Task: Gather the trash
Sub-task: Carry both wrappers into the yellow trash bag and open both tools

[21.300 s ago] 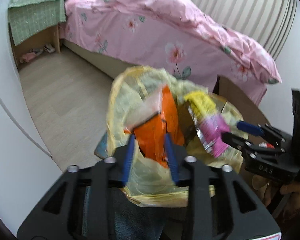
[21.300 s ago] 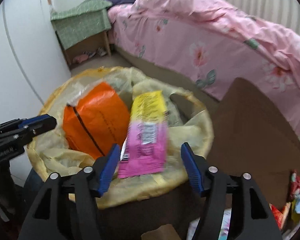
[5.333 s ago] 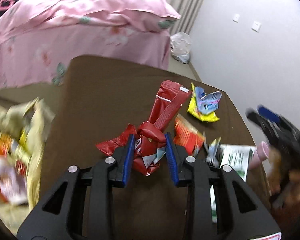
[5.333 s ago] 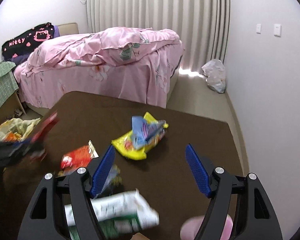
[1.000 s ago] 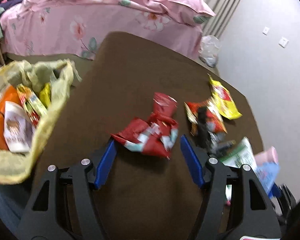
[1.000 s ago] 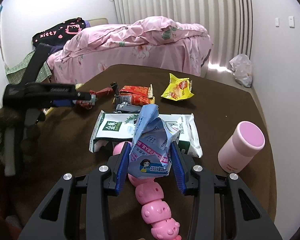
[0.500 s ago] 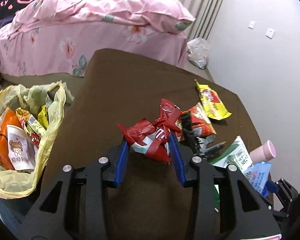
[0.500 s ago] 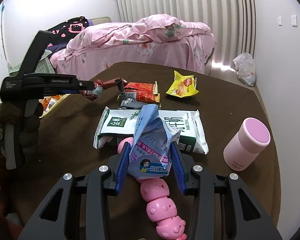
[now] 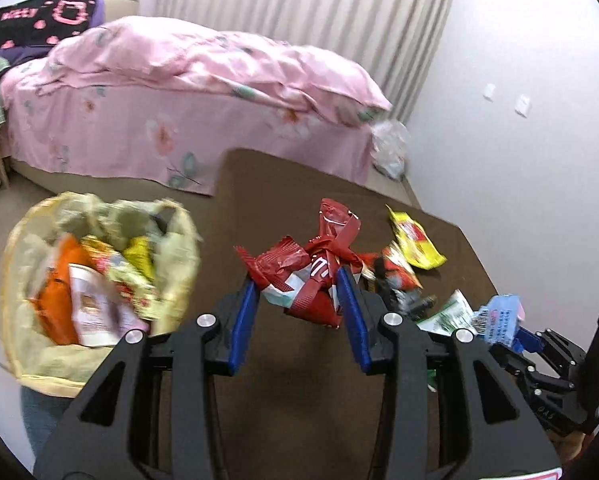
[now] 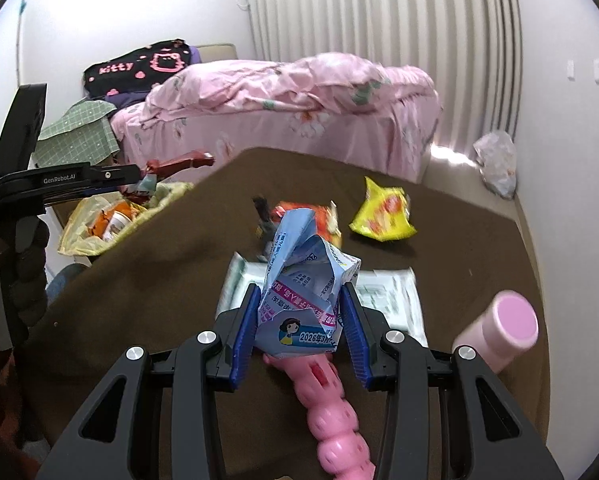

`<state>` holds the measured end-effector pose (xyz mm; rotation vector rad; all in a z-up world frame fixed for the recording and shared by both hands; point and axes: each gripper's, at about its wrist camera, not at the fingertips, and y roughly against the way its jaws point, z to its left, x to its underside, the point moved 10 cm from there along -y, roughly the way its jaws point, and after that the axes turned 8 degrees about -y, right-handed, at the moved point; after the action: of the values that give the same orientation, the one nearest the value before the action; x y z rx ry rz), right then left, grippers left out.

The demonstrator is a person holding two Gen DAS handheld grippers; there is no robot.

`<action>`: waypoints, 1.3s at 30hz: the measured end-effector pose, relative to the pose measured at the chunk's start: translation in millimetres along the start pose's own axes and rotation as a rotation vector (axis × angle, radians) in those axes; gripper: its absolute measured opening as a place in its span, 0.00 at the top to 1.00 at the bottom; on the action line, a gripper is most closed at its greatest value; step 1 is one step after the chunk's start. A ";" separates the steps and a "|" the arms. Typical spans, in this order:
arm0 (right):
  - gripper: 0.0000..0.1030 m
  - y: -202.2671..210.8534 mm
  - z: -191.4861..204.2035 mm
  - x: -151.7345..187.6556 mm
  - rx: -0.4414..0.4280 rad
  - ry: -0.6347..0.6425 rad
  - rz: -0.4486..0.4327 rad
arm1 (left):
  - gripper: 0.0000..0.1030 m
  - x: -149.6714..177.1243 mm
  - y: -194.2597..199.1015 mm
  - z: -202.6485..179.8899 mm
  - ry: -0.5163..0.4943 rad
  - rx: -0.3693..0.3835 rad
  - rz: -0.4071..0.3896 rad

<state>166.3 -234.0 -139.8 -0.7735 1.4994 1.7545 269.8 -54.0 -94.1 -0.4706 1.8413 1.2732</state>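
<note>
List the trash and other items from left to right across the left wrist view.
yellow trash bag → red wrapper held by the left gripper → yellow snack packet → blue carton held by the right gripper

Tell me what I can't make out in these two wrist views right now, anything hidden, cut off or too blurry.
- Trash bag, left wrist view: motion blur, so its contents are unreadable.
- White packet, right wrist view: mostly covered by the blue carton in the right gripper.
- Pink toy, right wrist view: cut off by the bottom edge.
- Red wrapper in the left gripper: print crumpled, illegible.
</note>
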 end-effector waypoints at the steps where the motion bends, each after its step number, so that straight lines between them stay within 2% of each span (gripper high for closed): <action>1: 0.63 -0.7 7.3 -5.5 -0.008 0.013 -0.006 | 0.63 -2.2 4.9 9.6 0.009 -0.021 -0.013; 5: 0.63 -5.7 34.0 -21.1 -0.036 0.064 -0.016 | 0.63 -8.5 24.3 59.5 0.059 -0.116 -0.062; 7: 0.63 -9.4 49.8 -29.4 -0.054 0.097 -0.020 | 0.63 -7.6 33.8 91.8 0.090 -0.196 -0.078; 10: 0.63 -17.6 75.7 -43.2 -0.092 0.141 -0.025 | 0.63 1.3 45.0 134.9 0.130 -0.308 -0.081; 12: 0.63 -25.9 97.2 -55.8 -0.138 0.155 -0.033 | 0.63 9.5 49.3 156.0 0.158 -0.348 -0.076; 16: 0.62 -49.7 138.7 -69.6 -0.223 0.186 -0.005 | 0.63 27.4 47.5 184.4 0.220 -0.324 -0.057; 21: 0.62 -102.9 201.4 -76.9 -0.324 0.261 0.082 | 0.63 41.4 34.1 196.7 0.278 -0.259 -0.041; 27: 0.62 -163.4 249.0 -67.7 -0.370 0.309 0.177 | 0.63 43.4 12.4 206.7 0.319 -0.227 -0.017; 31: 0.62 -190.9 261.0 -54.8 -0.369 0.322 0.240 | 0.62 45.0 0.4 208.8 0.331 -0.214 -0.006; 39: 0.55 -211.2 262.9 -44.8 -0.356 0.312 0.274 | 0.59 54.7 -3.2 219.3 0.423 -0.172 -0.002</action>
<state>363.4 39.6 -184.7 -1.1055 1.5699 2.2263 331.4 149.4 -171.1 -0.8915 2.0784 1.4169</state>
